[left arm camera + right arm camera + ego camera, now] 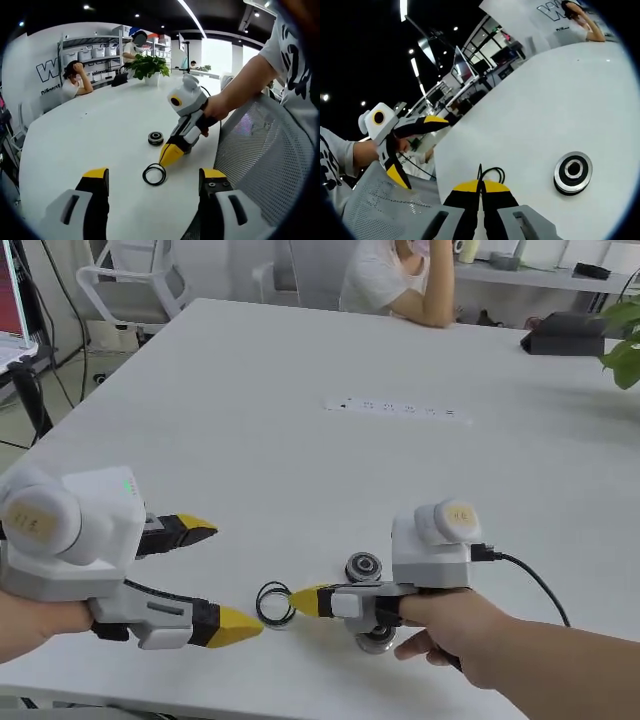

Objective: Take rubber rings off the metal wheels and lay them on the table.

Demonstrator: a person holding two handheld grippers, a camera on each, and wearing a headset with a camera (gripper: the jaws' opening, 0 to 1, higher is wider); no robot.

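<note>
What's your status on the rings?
Left tool open, hovering off the work. Right tool shut on rubber ring, ring lying on table. Metal wheel just beyond. Nothing blocking.

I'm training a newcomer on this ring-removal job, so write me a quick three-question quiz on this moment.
1. True or false: the left gripper has its jaws wide apart and holds nothing.
2. What is pinched at the tips of the right gripper? A) the rubber ring B) the metal wheel C) nothing
3. Fill in: the metal wheel beside the ring lies flat on the white ___.
Key: 1 true; 2 A; 3 table.
</note>
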